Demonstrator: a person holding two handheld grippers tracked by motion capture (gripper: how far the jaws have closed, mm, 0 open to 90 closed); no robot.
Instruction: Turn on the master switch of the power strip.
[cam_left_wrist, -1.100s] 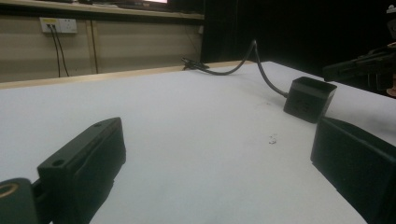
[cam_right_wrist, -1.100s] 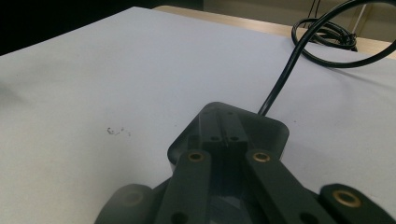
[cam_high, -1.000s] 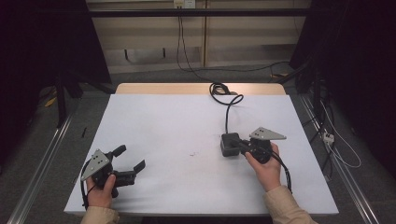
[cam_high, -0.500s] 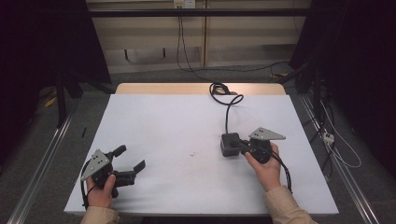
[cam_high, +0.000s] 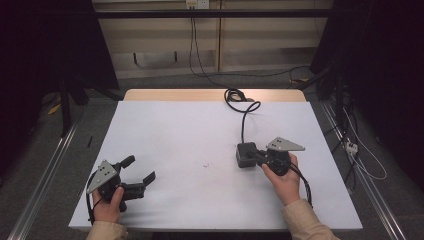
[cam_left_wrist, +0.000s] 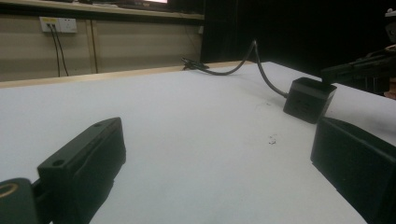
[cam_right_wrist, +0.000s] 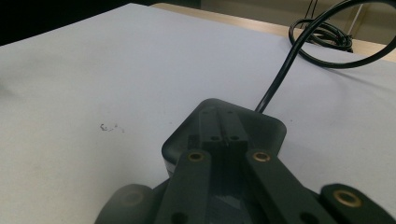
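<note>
High view: right gripper (cam_high: 256, 157) — jaws closed — rests atop a black box (cam_high: 246, 154); left gripper (cam_high: 137, 172) gapes open, empty.

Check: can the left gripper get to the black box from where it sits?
Probably yes. The left gripper is open, and bare white table lies between it and the black box. But the shut right gripper rests on the box top.

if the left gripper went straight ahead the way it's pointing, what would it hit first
Probably the black power cube by the right gripper; the white table between looks free, though depth is unclear.
</note>
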